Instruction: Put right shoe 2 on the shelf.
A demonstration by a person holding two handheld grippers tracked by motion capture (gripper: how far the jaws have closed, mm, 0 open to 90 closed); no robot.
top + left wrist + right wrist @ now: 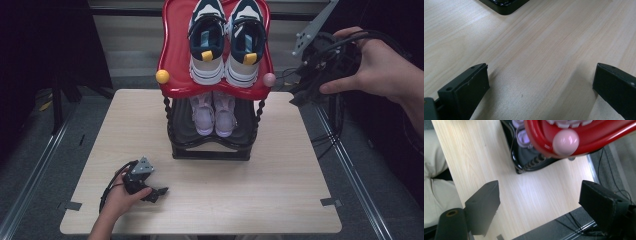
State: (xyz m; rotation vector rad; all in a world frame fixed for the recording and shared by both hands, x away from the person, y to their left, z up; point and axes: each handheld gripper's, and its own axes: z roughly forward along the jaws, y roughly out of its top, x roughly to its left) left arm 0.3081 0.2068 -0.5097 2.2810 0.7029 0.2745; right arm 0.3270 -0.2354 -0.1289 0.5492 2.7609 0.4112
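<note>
1. At about 7 o'clock on the table (280, 200) we find the left hand-held gripper (161, 191) resting in the person's left hand (122, 200). In the left gripper view its jaws stand well apart over bare wood with nothing between them; a corner of the rack's black base (505, 6) shows at 12 o'clock.

2. At the centre stands a two-tier shoe rack. Its red upper tray (176, 60) carries a pair of white and navy sneakers (226, 42), toes pointing away from the person. The black lower tier (210, 145) holds a pair of lilac shoes (215, 112). A yellow knob (162, 76) sits at the tray's left front corner and a pink knob (269, 79) at its right.

3. At about 2 o'clock, off the table's right edge and raised, the right hand (385, 67) holds the right hand-held gripper (300, 95). Its jaws are wide apart and empty. The right gripper view looks across the table with the pink knob (565, 142) at 12 o'clock.

4. We judge the step in hand to be an approach to the rack from the right, probably toward the nearer sneaker. To do it well: keep the jaws spread, clear the pink knob and tray rim, come in over the heel, and close only once a firm edge sits squarely between the pads.

5. Limits: the toes of the sneakers are cut off at the frame's top; the lilac shoes are largely shadowed beneath the tray; we cannot tell which shoe is intended.
</note>
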